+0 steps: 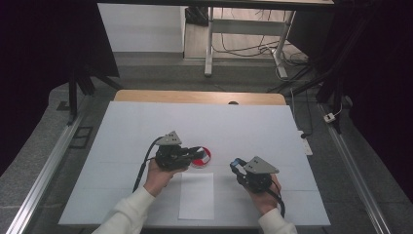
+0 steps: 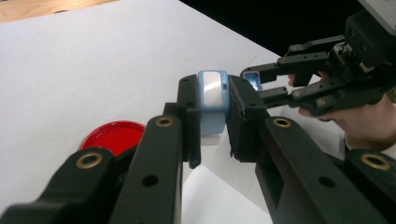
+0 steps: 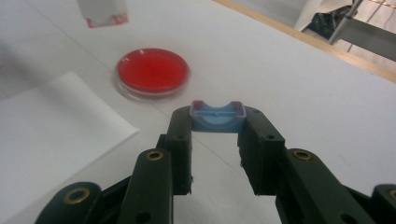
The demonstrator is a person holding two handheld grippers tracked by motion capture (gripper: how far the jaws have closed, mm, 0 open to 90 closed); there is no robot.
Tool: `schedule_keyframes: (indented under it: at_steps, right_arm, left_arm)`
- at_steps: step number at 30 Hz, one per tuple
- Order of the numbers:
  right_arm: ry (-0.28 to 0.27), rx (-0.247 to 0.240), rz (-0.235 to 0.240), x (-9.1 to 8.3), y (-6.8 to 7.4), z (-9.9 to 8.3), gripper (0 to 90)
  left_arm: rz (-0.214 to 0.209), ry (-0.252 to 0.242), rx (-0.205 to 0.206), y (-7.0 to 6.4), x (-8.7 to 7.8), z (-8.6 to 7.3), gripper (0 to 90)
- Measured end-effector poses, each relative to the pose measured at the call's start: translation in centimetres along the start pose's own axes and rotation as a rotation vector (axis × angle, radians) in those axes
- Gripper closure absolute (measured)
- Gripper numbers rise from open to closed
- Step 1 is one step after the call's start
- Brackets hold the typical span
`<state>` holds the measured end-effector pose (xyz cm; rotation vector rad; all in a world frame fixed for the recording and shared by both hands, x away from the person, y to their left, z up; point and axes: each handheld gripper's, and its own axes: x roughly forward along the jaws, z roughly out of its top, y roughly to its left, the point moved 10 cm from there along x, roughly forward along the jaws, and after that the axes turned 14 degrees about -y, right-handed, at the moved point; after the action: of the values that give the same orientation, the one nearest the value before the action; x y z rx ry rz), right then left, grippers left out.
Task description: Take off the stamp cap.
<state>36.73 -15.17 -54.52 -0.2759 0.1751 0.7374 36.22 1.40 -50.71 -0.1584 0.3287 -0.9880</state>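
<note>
Blue plastic sits in both our grips: the right gripper [image 3: 217, 122] has its jaws closed on a small blue cap [image 3: 217, 116], and the left gripper [image 2: 214, 105] clamps a pale blue bottle [image 2: 213, 92] upright, with no slack at either. We should hold the bottle level above the white table [image 1: 146, 126] and bring it over the red dish [image 3: 152, 71] just beyond. Whether its nozzle is fully bared we cannot tell from here.
</note>
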Motion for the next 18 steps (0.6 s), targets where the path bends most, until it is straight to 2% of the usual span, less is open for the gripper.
schedule_keyframes:
  at_steps: [12, 18]
  right_arm:
    - [0.025, 0.019, -0.079, -3.7, -3.5, -1.9, 66.0]
    - [0.022, 0.032, -0.105, -4.8, -5.1, -2.4, 65.9]
  left_arm:
    - [0.014, -0.017, -0.001, 0.5, -0.4, 0.4, 76.0]
    - [0.025, -0.017, 0.000, 0.8, -0.5, 0.4, 76.0]
